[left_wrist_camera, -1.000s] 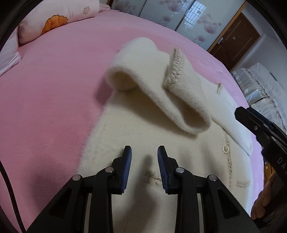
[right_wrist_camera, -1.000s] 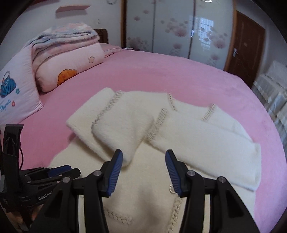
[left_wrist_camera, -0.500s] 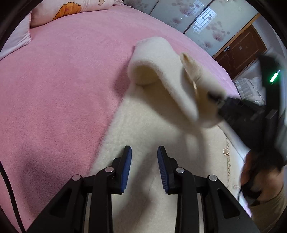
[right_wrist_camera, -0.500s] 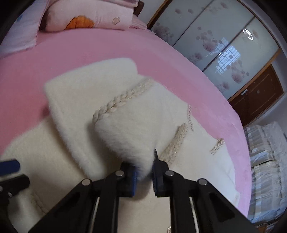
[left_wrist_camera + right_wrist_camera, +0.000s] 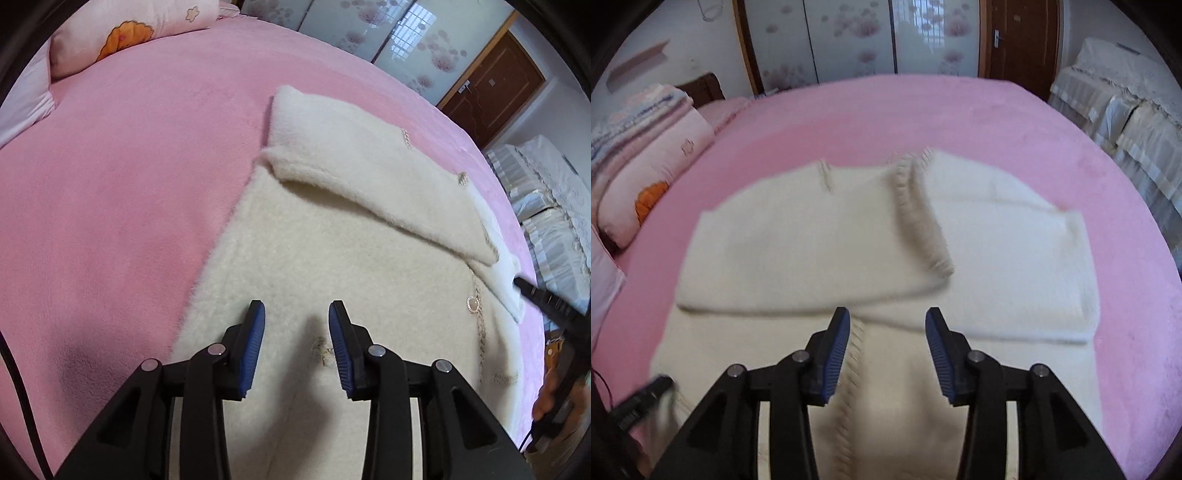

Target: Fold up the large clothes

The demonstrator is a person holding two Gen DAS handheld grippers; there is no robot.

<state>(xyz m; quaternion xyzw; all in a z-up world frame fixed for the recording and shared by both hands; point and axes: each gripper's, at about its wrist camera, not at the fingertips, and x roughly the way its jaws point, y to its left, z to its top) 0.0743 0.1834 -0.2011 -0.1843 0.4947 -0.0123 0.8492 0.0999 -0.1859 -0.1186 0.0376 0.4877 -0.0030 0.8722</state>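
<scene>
Big pink fuzzy bed (image 5: 110, 206): the fluffy cream coat (image 5: 332, 258) lies in its middle, both sleeves folded in.
My left gripper (image 5: 295, 334) and right gripper (image 5: 886, 341) are both opening, holding nothing; a low finger could catch a sleeve and spoil my fold.

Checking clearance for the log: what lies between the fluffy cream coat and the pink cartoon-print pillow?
Only bare pink bedspread separates the fluffy cream coat from the pink cartoon-print pillow, in the left wrist view.
</scene>
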